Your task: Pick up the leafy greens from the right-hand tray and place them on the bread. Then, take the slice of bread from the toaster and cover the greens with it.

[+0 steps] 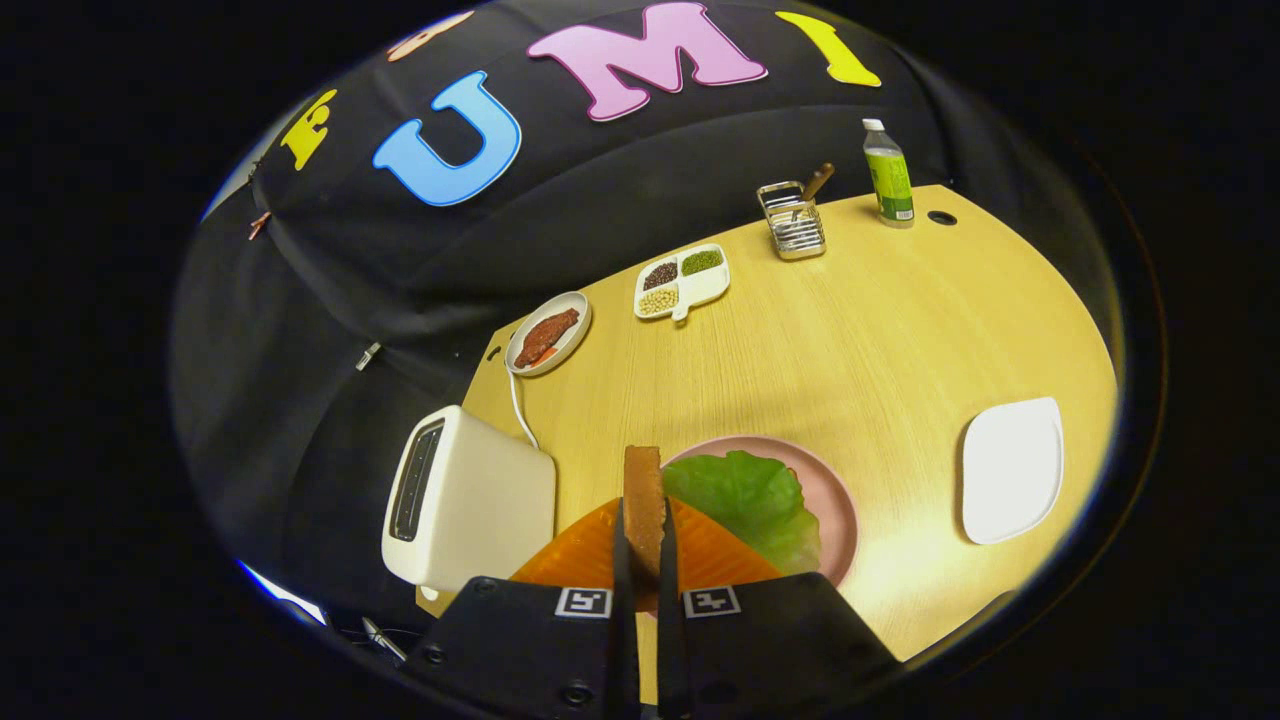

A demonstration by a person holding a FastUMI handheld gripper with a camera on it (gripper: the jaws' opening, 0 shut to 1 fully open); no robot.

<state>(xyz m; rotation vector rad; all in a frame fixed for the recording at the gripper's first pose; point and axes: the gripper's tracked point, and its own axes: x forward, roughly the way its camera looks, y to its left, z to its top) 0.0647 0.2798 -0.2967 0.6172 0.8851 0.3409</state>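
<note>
Claw (643,545) pinches the bread slice (643,500) on edge between both fingers, carrying it beside the leafy greens (745,500) on the pink plate (835,505), ready to cover them.

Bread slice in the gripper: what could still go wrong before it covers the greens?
1. The gripper pinches the bread slice edge-on between both fingers, so it may land on its edge or flip when released.
2. The leafy greens lie off-centre on the pink plate, so the slice could cover them only partly.
3. The toaster stands close beside the fingers; a swing that way might clip it.
</note>
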